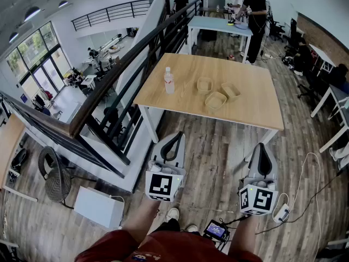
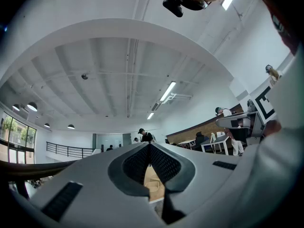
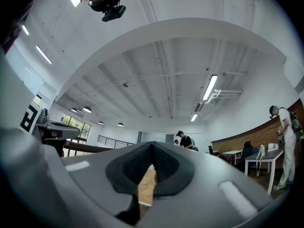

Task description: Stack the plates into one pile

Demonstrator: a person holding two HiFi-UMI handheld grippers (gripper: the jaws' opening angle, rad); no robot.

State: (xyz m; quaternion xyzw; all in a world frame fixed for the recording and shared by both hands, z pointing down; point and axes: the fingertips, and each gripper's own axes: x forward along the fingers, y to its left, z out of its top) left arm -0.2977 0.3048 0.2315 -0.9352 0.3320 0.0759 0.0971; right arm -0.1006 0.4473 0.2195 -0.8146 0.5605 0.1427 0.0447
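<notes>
1. The left hand-held gripper [image 1: 176, 135] was clenched on nothing, its ridged black pads [image 2: 164, 163] pressed together. It pointed ahead toward the bench and slightly upward.
2. The right hand-held gripper [image 1: 264, 147] was likewise clenched and empty, held beside the left over the floor. Each carried a cube of black-and-white square markers [image 1: 162, 185].
3. Three tan, shallow, round-cornered plates lay apart and unstacked, open side up, near the bench's middle, well ahead of both grippers: the rear plate [image 1: 204, 85], the front plate [image 1: 215, 100] and the right plate [image 1: 230, 90]. Their long axes could not be told.
4. A clear plastic bottle with a white label [image 1: 169, 81] stood upright to their left.
5. The pale wooden bench [image 1: 251, 113] stood on a brown plank floor [image 1: 212, 162] beside a dark railing [image 1: 90, 113].
6. Farther back, people [image 1: 253, 10] stood at a light-blue table [image 1: 218, 24].
</notes>
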